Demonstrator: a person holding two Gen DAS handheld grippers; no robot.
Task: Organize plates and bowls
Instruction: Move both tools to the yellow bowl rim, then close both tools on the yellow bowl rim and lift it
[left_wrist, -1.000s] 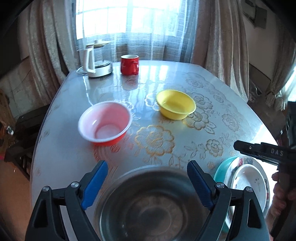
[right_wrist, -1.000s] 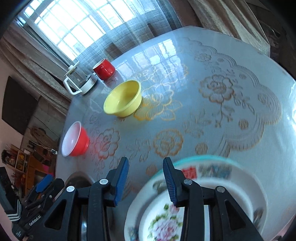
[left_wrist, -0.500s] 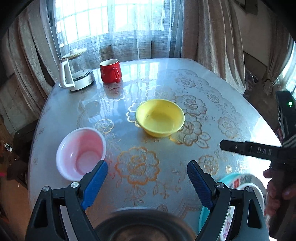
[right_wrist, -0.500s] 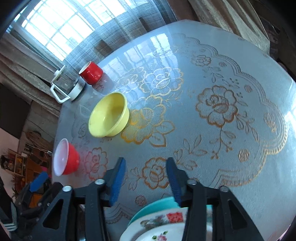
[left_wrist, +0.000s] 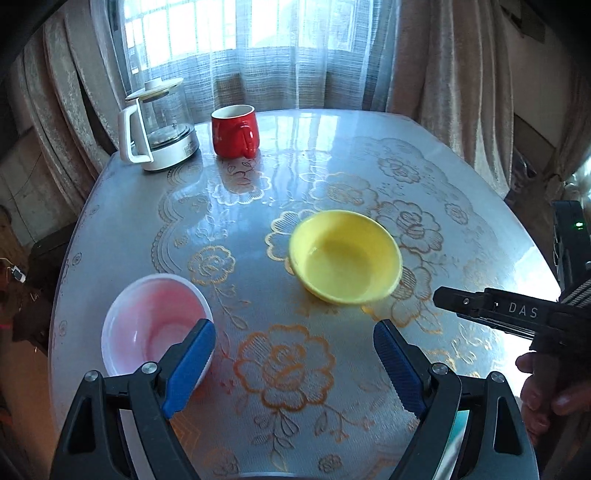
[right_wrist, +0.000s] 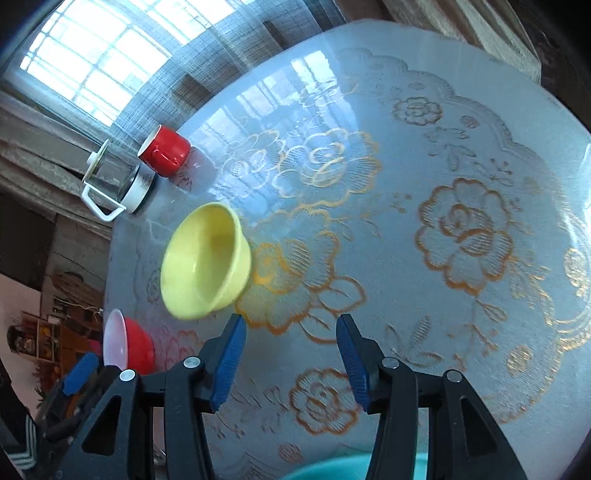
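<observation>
A yellow bowl (left_wrist: 345, 256) stands upright near the middle of the table, just beyond both grippers. A red bowl with a white inside (left_wrist: 155, 325) sits to its left, partly behind my left finger. My left gripper (left_wrist: 293, 354) hangs wide open over bare tablecloth with nothing in it. My right gripper (right_wrist: 291, 350) is open and holds nothing, with the yellow bowl (right_wrist: 205, 262) just past its left finger and the red bowl (right_wrist: 127, 345) further left. Only a teal plate edge (right_wrist: 332, 470) shows at the bottom.
A red mug (left_wrist: 234, 131) and a glass kettle (left_wrist: 157, 125) stand at the table's far left end by the curtained window. A person's hand (left_wrist: 546, 391) holds the right gripper (left_wrist: 443, 297) at the right edge. The round table (left_wrist: 461, 184) has a flowered cloth.
Both grippers moved forward over the table. The steel bowl under the left one and the stacked plates under the right one slid out of view below. The right jaws widened a little.
</observation>
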